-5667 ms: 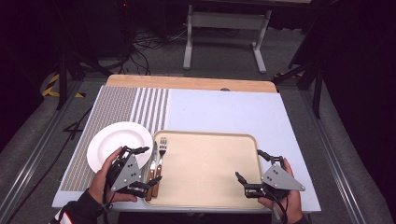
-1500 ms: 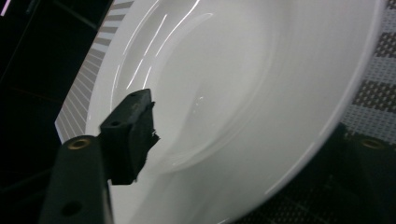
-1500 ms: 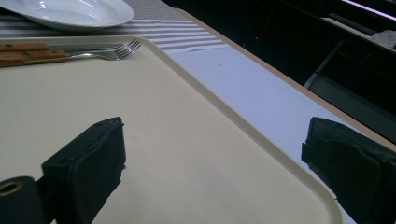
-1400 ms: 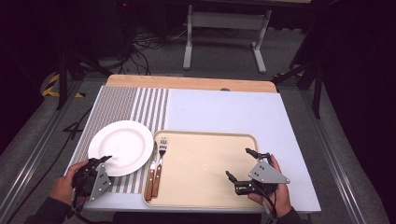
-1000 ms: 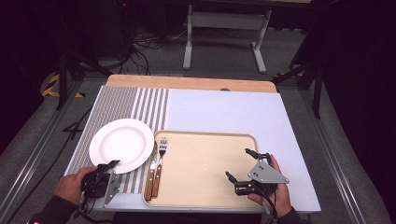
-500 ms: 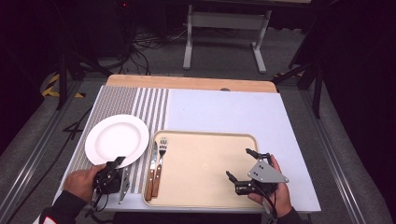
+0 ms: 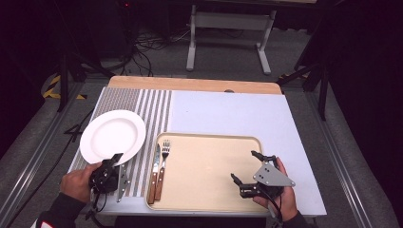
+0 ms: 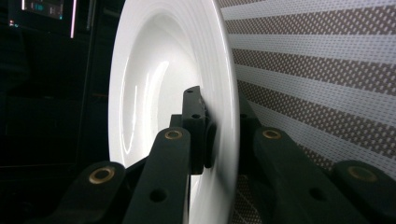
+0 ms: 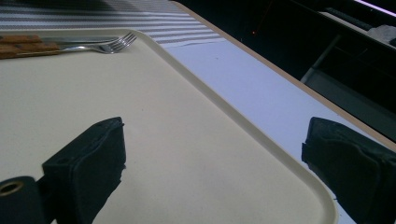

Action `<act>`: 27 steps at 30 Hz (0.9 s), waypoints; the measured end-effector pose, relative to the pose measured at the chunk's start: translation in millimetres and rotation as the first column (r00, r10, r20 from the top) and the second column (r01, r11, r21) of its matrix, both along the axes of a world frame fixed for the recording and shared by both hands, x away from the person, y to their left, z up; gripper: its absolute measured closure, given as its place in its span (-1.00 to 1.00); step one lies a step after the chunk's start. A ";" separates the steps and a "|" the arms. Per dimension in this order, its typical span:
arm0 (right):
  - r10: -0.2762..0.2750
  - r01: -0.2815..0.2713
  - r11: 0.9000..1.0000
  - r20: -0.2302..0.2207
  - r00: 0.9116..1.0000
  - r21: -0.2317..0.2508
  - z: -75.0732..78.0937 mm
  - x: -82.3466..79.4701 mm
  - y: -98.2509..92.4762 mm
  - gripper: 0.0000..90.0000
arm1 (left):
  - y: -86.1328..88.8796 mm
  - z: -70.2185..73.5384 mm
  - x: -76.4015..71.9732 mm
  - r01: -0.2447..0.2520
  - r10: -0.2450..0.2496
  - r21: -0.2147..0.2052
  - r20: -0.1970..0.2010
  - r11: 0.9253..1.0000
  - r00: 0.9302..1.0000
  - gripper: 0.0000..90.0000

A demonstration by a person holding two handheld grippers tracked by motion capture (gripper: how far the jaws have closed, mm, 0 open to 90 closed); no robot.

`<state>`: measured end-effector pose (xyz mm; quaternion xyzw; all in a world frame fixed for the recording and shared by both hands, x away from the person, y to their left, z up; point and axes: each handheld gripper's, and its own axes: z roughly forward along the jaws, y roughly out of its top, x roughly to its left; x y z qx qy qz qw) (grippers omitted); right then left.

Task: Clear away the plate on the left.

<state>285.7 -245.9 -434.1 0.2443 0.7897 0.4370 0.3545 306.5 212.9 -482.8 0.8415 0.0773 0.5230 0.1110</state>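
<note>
Gripping the near rim of a white dinner plate [image 7: 113,135], the left gripper [image 7: 115,160] is clamping its jaws across the edge, one pad above and one beneath, as the left gripper view is showing [image 8: 223,140]. The jaws have just been closing, with the rim between them. The plate is lying on the striped placemat [image 7: 149,107], just left of the tan tray [image 7: 209,142], where a wooden-handled knife [image 7: 155,173] and fork [image 7: 163,168] are lying side by side.

Doing this step well is likely meaning a firm, level hold: a bite on one edge is leaving the far side free to sag, so any lift should be going slowly, clearing the tray's raised lip.

The right gripper [image 7: 246,171] is hovering over the tray's right half, jaws spread wide and grasping nothing [image 9: 210,154].

The lower pad is sitting hidden behind the rim, so how deep the bite is going is staying unclear, as is whether the plate is resting flat or slightly raised.
</note>
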 end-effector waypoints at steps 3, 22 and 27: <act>-0.002 0.002 1.000 0.002 1.000 0.003 0.3 0.1 -0.6 -0.85 | -1.3 5.5 0.8 -0.010 0.010 -0.018 0.018 1.000 1.000 0.82; -0.010 0.010 1.000 0.012 1.000 0.004 1.3 -0.1 -1.3 -0.85 | -28.5 28.9 8.4 0.033 -0.027 -0.064 0.085 0.997 0.996 0.81; -0.016 0.016 1.000 0.014 1.000 0.005 1.5 0.0 -2.3 -0.85 | -41.5 31.4 9.9 0.063 -0.057 -0.056 0.105 0.996 0.993 0.81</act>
